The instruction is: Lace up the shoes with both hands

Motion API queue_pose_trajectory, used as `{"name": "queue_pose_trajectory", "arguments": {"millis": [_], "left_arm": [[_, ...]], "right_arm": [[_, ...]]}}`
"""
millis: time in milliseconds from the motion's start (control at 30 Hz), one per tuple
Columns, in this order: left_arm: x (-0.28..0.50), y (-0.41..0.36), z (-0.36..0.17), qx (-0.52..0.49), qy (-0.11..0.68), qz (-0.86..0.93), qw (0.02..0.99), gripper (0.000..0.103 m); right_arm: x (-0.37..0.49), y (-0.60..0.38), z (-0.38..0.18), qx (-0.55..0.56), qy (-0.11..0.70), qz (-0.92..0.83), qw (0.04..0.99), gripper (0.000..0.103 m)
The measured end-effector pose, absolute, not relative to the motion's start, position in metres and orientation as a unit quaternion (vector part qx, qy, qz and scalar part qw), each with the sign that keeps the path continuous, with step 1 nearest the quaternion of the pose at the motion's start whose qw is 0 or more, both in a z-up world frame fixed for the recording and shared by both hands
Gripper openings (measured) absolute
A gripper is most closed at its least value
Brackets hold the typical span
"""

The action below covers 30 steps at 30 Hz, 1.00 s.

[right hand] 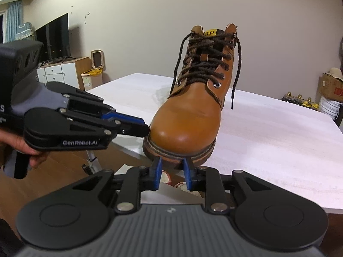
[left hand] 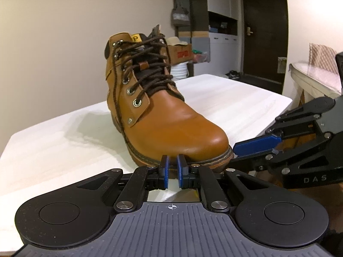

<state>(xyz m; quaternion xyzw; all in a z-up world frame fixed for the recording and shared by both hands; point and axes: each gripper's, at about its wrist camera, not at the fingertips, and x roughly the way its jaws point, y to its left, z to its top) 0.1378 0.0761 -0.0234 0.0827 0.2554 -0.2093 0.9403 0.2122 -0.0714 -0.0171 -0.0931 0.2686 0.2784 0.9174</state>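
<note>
The tan leather boot [right hand: 188, 111] stands at the white worktop's [right hand: 278, 141] near edge, laced, dark lace ends [right hand: 235, 70] untied. Left tongs [left hand: 173, 168] narrowly parted, right tongs [right hand: 172, 171] wider, both empty; next, each takes an end.

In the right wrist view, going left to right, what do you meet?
Blue curtain → television → left gripper → brown boot → loose lace end → cardboard box.
</note>
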Motion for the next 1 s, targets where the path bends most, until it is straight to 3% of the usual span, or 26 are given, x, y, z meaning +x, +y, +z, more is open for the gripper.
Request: {"name": "queue_pose_trajectory", "arguments": {"millis": [1000], "left_arm": [[0.145,0.059,-0.024,0.079,0.25,-0.166,0.951,0.009]], "right_arm": [[0.213,-0.056,-0.023,-0.092,0.247,0.241,0.934,0.03]]}}
